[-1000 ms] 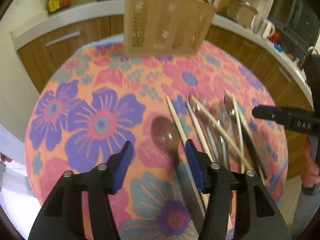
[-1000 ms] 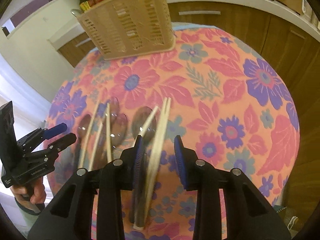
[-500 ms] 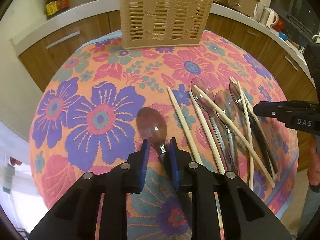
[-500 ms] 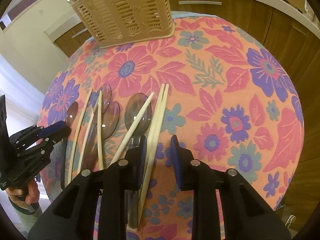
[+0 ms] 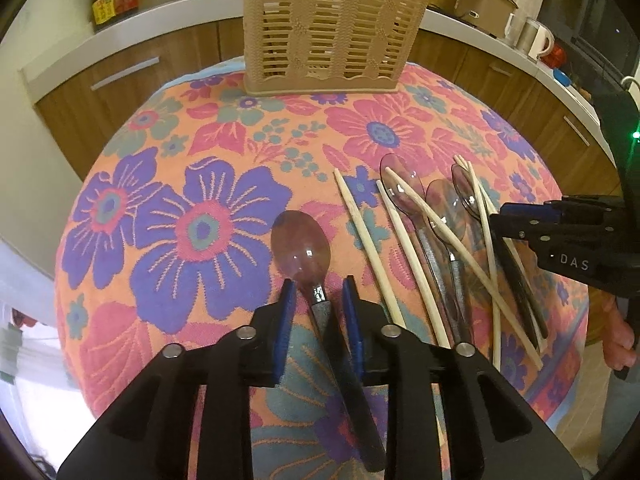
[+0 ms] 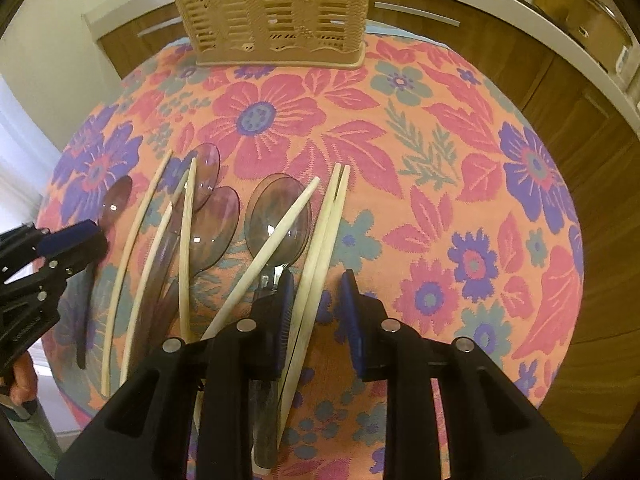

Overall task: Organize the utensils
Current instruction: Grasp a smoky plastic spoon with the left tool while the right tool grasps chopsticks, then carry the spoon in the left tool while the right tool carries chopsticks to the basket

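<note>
A: Spoon (image 5: 302,248) whereabouts?
B: Flat on tabletop (image 5: 180,280), neck between pads of left gripper (image 5: 318,296); narrow there, opening, pressing nothing.
A: And right gripper (image 6: 316,296)?
B: Narrow too, straddling paired chopsticks (image 6: 328,216), not clamping. Heaped just left of it: more spoons (image 6: 212,216), crossed with sticks. Well ahead of both: basket (image 6: 272,8).

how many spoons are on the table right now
4. A lone spoon lies beside the purple flower; three spoons lie among the chopsticks. None seems hidden.
</note>
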